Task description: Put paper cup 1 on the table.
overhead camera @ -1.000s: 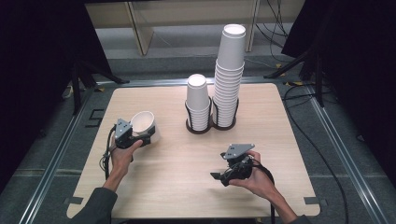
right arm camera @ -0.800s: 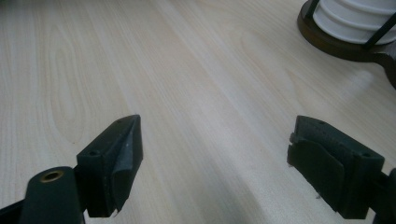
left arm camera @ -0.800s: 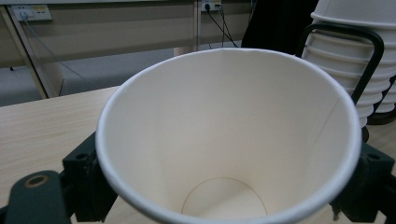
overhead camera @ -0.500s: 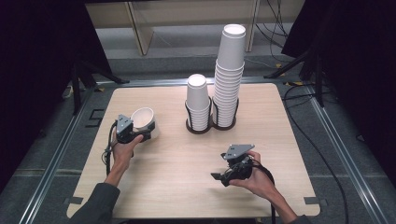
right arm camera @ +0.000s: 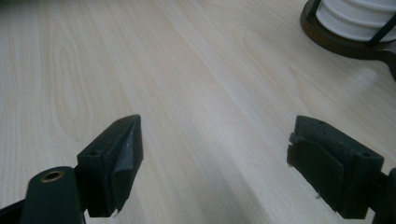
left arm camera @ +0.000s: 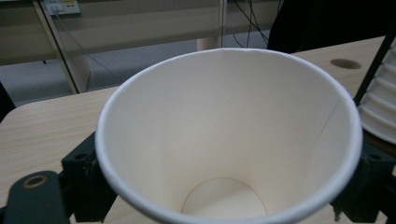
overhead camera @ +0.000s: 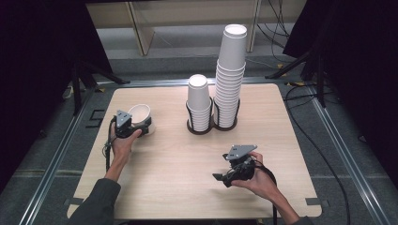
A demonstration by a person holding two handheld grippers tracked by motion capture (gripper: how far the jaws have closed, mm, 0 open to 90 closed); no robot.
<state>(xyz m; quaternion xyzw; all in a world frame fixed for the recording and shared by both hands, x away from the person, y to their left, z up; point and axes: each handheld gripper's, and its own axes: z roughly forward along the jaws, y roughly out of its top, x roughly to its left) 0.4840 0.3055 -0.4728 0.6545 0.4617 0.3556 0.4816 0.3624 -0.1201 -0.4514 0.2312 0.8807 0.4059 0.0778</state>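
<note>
A white paper cup (overhead camera: 140,115) is held at the table's left side, tilted, with my left gripper (overhead camera: 141,125) shut on its lower wall. In the left gripper view the cup (left arm camera: 224,130) has its open mouth turned to the camera, and a black finger (left arm camera: 81,177) presses on each side of it. My right gripper (overhead camera: 220,178) hovers low over the near right of the table. Its jaws (right arm camera: 215,158) stand wide open with only bare wood between them.
A dark two-ring holder (overhead camera: 206,129) at the table's middle back carries a short cup stack (overhead camera: 199,101) and a tall one (overhead camera: 231,70). The holder's base (right arm camera: 345,42) lies ahead of the right gripper. The wooden table (overhead camera: 187,197) has rounded corners; stands and cables surround it.
My left gripper has carried the cup a little toward the far side of the table. The right hand has stayed where it was.
</note>
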